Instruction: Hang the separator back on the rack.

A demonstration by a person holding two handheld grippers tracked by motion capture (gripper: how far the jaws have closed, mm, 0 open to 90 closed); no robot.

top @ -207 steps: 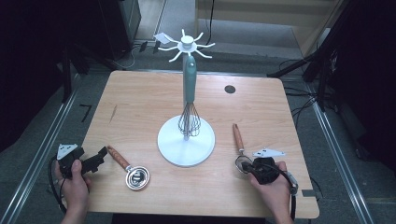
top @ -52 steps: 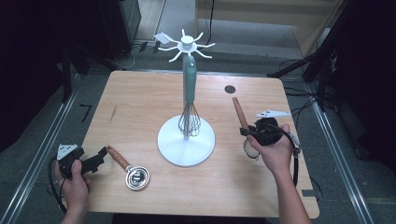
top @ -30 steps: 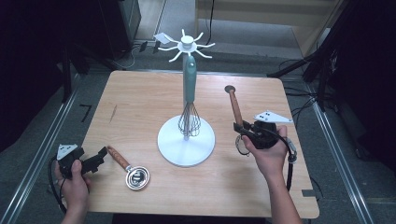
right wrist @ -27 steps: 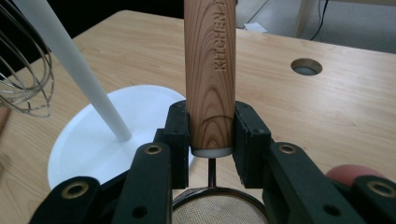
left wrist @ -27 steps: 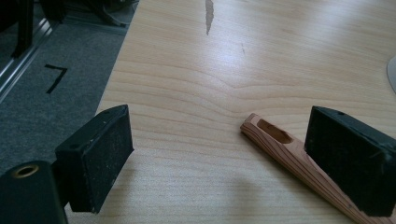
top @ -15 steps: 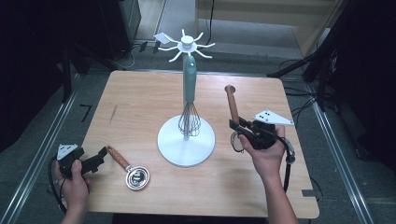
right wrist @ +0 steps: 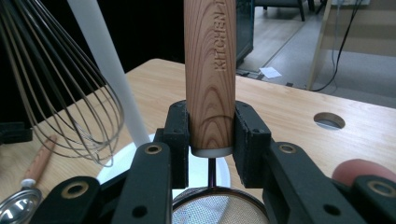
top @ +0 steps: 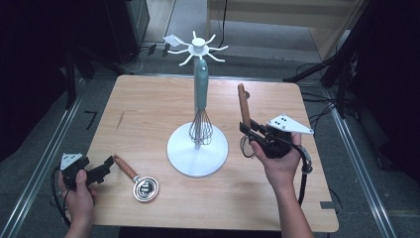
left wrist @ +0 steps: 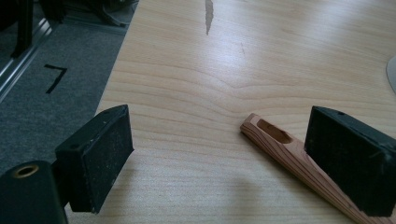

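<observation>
Tongs at work over a light wooden tabletop (top: 148, 109): my right tongs (top: 247, 130) are clamped on the round wooden handle of a small mesh strainer (right wrist: 210, 70), held upright off the surface just to the right of the white utensil stand with its round base (top: 197, 148). From the right gripper view I read "KITCHEN" stamped on the handle, with the strainer's mesh bowl hanging just below the jaws. A wire whisk with a teal handle (top: 200, 119) hangs against the stand's post. My left tongs (top: 106, 166) rest apart near the tabletop's front left corner, their jaws spread on either side of the slotted end of a second wooden handle (left wrist: 280, 144). That handle belongs to a small steel measuring cup (top: 145, 188) lying flat on the tabletop.
</observation>
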